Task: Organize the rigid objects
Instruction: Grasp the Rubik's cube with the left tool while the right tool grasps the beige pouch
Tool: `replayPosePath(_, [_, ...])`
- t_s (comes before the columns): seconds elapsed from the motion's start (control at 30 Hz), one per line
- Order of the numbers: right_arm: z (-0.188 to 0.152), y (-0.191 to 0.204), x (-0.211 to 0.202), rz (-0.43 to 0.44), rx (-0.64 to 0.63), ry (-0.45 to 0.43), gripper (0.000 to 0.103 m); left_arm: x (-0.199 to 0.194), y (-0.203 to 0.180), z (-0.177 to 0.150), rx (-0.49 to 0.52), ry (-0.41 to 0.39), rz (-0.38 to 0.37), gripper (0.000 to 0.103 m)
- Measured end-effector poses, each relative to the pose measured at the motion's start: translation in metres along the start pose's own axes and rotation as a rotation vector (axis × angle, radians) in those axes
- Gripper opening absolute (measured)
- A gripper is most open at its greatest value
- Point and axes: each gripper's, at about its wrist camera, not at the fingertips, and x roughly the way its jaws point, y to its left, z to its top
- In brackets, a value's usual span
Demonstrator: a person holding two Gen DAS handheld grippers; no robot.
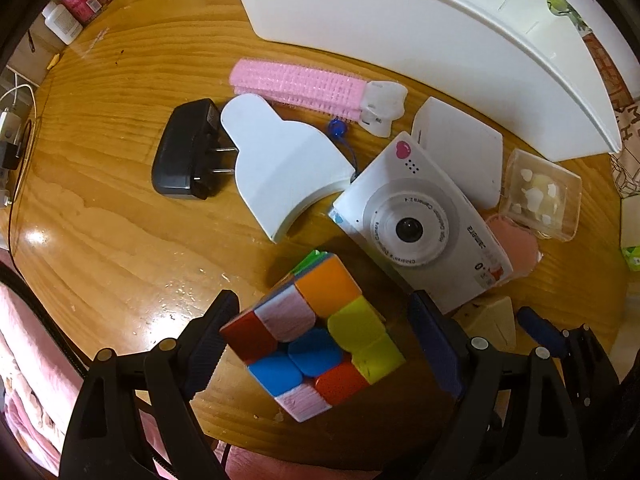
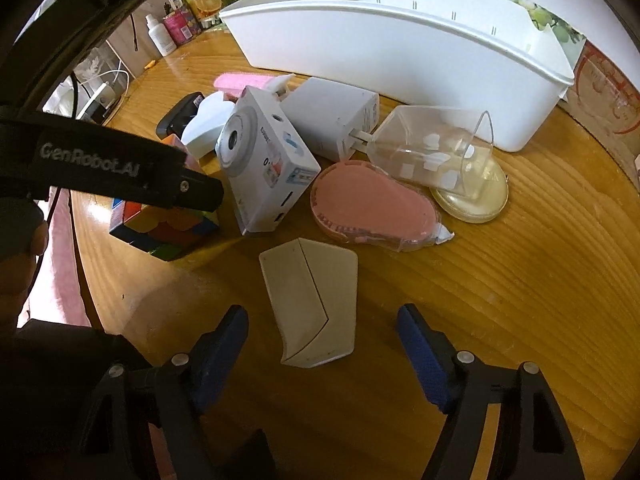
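A colourful puzzle cube (image 1: 316, 332) stands on the wooden table between the open fingers of my left gripper (image 1: 320, 340); the left finger looks close to it, the right finger stands apart. The cube also shows in the right wrist view (image 2: 164, 228), under the left gripper's arm. My right gripper (image 2: 320, 344) is open, its fingers either side of a cream angular piece (image 2: 312, 300) lying flat. A white toy camera (image 1: 416, 224), pink hair-roller clip (image 1: 296, 88), black plug adapter (image 1: 188, 152) and white scraper-shaped piece (image 1: 280, 164) lie nearby.
A long white bin (image 2: 400, 40) stands at the back of the table. A white charger (image 2: 332, 120), clear plastic box (image 2: 432, 152), pink brush in wrap (image 2: 372, 208) and cream round case (image 2: 476, 200) lie before it. Bottles and packets (image 2: 176, 28) stand far left.
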Motion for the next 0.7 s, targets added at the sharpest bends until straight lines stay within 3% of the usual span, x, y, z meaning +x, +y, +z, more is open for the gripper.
replayPosePath(0.17, [0.002, 0.0, 0.0, -0.014, -0.013, -0.004, 0.068, 0.007, 0.001, 0.01, -0.014, 0.021, 0.0, 0.085])
replayPosePath(0.3, [0.002, -0.002, -0.002, -0.022, -0.013, -0.012, 0.061, 0.009, 0.004, 0.015, -0.033, 0.023, 0.005, 0.073])
replayPosePath(0.57, [0.004, 0.004, 0.0, -0.008, -0.032, -0.014, 0.043, 0.012, 0.007, 0.018, -0.04, 0.022, -0.005, 0.072])
replayPosePath(0.7, [0.004, 0.006, -0.001, -0.006, -0.033, -0.011, 0.043, 0.011, 0.012, 0.003, -0.044, 0.019, -0.015, 0.072])
